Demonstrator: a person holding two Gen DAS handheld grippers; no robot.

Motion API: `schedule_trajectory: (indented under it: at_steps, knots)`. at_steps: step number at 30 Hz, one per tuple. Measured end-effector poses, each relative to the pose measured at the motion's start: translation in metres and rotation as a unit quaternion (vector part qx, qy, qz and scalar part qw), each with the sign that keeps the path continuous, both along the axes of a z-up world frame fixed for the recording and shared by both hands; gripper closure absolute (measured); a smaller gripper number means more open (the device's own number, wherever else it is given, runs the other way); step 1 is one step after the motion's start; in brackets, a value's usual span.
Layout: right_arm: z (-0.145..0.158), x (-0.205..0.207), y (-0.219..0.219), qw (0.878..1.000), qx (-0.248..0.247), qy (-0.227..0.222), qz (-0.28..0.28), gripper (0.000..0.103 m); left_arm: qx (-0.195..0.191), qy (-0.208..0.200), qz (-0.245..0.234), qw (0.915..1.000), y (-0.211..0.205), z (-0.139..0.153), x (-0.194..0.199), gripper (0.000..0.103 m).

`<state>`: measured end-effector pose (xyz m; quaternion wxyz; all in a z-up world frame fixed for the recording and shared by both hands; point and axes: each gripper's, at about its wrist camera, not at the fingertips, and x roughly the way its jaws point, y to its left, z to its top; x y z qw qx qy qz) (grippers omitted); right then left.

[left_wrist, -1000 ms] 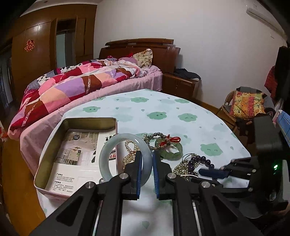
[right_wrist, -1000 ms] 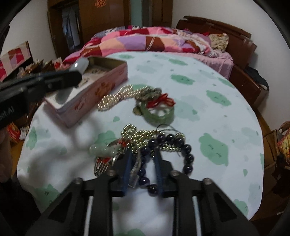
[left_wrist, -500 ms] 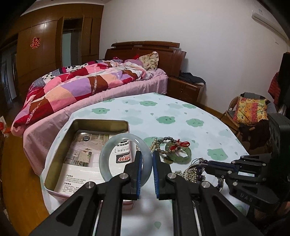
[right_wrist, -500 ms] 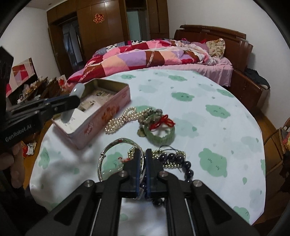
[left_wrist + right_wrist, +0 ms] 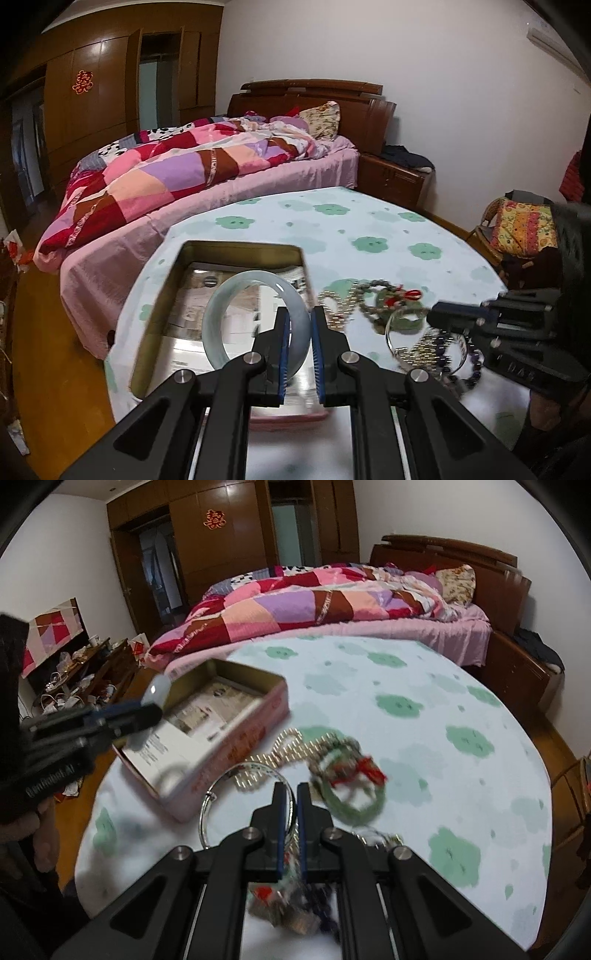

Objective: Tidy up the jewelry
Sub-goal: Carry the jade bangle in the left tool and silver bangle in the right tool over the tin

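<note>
Pale bangle (image 5: 255, 325), pinched on its rim by the left gripper (image 5: 299, 354) and held upright above the open tin (image 5: 236, 248), whose floor is lined with printed paper. Right gripper (image 5: 290, 827), jaws nearly together, clamps a thin silver bangle (image 5: 221, 794) clear of the table (image 5: 424, 686); from it, the tin lies at ten o'clock and the remaining heap, a pearl strand (image 5: 295, 749) and a green bracelet (image 5: 351, 794) with red cord, at one o'clock. Dark beads (image 5: 469, 365) lie below the right gripper in the left view. Judged step: lowering each bangle into the tin. Best practice would be lowering the pale bangle close to the paper before releasing, then bringing the silver one over the tin's near wall without snagging the heap.
</note>
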<state>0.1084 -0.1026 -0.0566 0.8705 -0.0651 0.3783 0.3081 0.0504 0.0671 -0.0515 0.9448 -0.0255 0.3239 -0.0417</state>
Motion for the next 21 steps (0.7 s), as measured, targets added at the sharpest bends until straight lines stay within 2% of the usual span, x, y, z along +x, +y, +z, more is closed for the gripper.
schedule_trajectory:
  at_steps: [9,15,18,21]
  knots:
    - [0.001,0.019,0.059,1.000,-0.011,-0.024,0.014,0.096,-0.003,0.023,0.024,0.9994,0.029,-0.019,0.014,0.092]
    - [-0.004,0.024,0.078,0.999,-0.029,-0.033,0.015,0.096,-0.005,0.023,0.018,0.9996,0.033,-0.016,0.024,0.093]
    - [-0.002,0.034,0.087,0.998,-0.040,-0.037,0.010,0.096,-0.004,0.023,0.001,0.9997,0.035,-0.011,0.042,0.092]
    - [-0.002,0.049,0.094,0.998,-0.045,-0.037,0.002,0.096,0.006,0.032,0.008,0.9994,0.044,-0.012,0.059,0.092]
